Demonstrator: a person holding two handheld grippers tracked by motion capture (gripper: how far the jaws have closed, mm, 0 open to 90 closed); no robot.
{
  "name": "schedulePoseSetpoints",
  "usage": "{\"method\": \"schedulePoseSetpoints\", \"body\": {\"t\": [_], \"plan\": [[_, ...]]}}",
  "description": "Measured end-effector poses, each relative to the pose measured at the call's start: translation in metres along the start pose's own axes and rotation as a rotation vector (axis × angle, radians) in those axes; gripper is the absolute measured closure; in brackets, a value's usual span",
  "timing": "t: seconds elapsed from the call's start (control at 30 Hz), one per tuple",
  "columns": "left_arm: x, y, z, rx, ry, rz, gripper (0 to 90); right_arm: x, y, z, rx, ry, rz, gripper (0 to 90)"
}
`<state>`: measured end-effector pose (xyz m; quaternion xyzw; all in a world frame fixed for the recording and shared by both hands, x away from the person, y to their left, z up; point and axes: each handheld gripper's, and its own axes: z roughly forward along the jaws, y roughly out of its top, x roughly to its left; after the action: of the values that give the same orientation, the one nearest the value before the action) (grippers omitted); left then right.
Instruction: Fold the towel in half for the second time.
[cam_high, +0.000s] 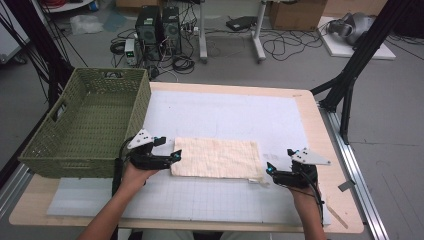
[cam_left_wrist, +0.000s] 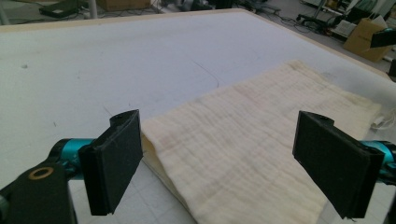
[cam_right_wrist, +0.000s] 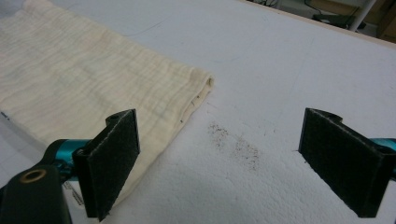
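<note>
1. Your left gripper (cam_high: 176, 156) sits at the left end of the folded cream cloth (cam_high: 216, 158), with your left hand (cam_high: 136, 172) behind it, close to the green woven basket (cam_high: 75, 145).
2. In the left gripper view its jaws stand wide apart, holding nothing; the near corner of the cloth (cam_left_wrist: 243, 154) lies between them, low on the mat.
3. Your right gripper (cam_high: 270, 169) rests at the cloth's near right corner, with your right hand (cam_high: 303, 189) behind it near the table's right edge.
4. In the right gripper view those jaws are also spread wide and empty. The cloth (cam_right_wrist: 84, 88) reaches in from the left past the left jaw, and its folded corner ends near the middle of the gap.
5. Between the right jaws, a small patch of brown specks (cam_right_wrist: 236, 144) marks the white mat (cam_right_wrist: 280, 70).
6. The cloth lies flat on the mat (cam_high: 225, 115), lengthwise between your two grippers, just right of the basket.
7. The basket stands on the table's left side, partly over the wooden table (cam_high: 310, 115) edge, and you can see its inside is bare weave.
</note>
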<state>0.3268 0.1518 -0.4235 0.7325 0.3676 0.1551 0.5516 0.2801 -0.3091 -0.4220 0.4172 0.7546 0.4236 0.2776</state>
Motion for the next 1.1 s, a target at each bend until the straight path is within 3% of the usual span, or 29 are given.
{"method": "schedulePoseSetpoints", "body": {"t": [0.2, 0.53, 0.73, 0.83, 1.1], "plan": [[0.004, 0.011, -0.001, -0.007, 0.017, -0.008, 19.1, -0.001, 0.000, -0.001, -0.006, 0.002, 0.006, 11.8], [0.008, 0.037, 0.011, -0.019, 0.004, -0.048, 16.2, -0.004, -0.003, -0.003, -0.004, 0.000, 0.022, 11.8], [0.012, 0.043, 0.020, 0.006, 0.024, -0.038, 17.6, -0.003, -0.002, -0.003, -0.004, 0.007, 0.015, 11.8], [0.015, 0.044, 0.026, 0.044, 0.045, -0.014, 21.3, -0.003, -0.002, -0.003, -0.004, 0.007, 0.014, 11.8], [0.024, 0.040, 0.041, 0.088, 0.073, -0.033, 26.5, -0.003, -0.002, -0.002, -0.004, 0.009, 0.016, 11.8]]}}
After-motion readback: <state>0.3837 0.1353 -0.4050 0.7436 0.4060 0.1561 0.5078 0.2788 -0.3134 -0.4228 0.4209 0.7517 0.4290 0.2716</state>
